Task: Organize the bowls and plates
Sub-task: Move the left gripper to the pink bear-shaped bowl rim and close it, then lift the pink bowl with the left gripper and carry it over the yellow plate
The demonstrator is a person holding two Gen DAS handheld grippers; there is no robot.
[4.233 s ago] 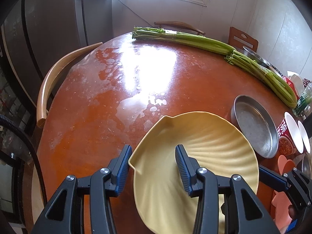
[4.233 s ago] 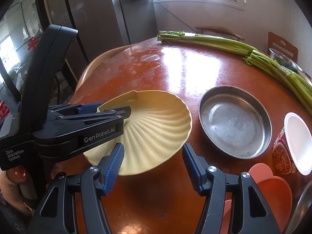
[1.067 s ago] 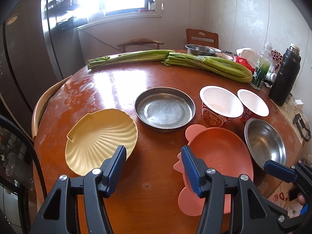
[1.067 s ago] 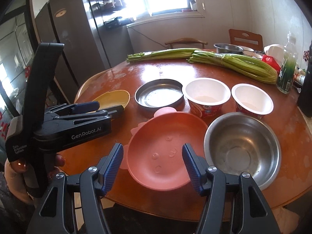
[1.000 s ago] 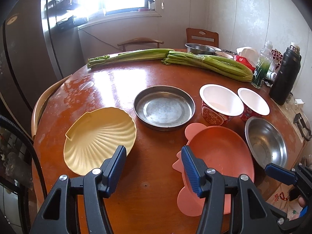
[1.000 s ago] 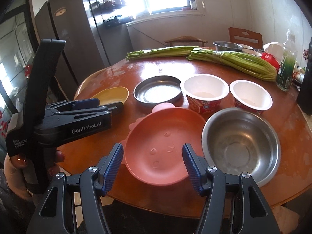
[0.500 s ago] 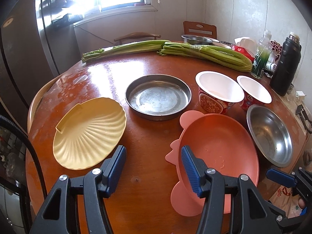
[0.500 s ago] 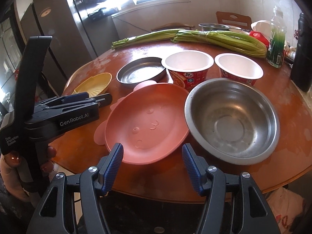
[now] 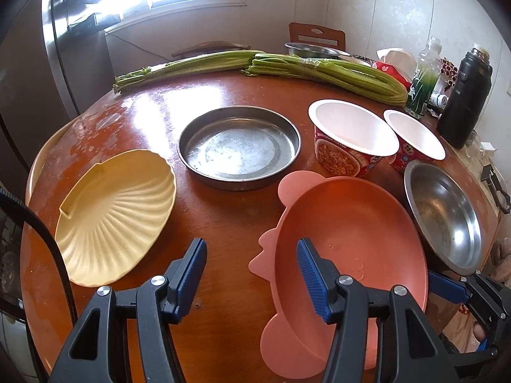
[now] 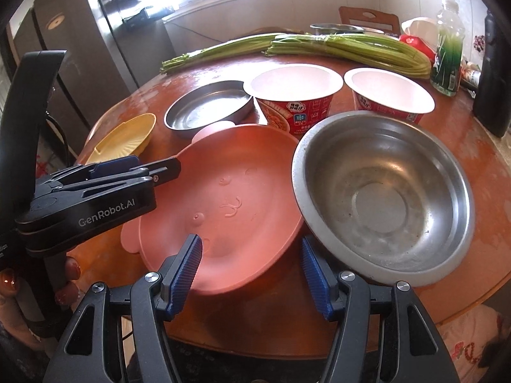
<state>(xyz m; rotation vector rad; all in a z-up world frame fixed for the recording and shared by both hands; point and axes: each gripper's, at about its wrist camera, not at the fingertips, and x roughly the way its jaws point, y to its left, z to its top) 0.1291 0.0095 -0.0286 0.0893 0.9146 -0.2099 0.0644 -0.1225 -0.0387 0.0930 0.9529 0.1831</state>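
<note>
Right wrist: pink plate [image 10: 230, 191] lies between parted right tongs [image 10: 252, 263].

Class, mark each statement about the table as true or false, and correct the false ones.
1. Both grippers are open and hold nothing. True: left gripper, right gripper.
2. The yellow shell plate sits inside the flat metal pan. False: it lies apart on the table.
3. The two paper bowls are stacked. False: they stand side by side.
4. The pink plate lies beside the steel bowl. True.
</note>
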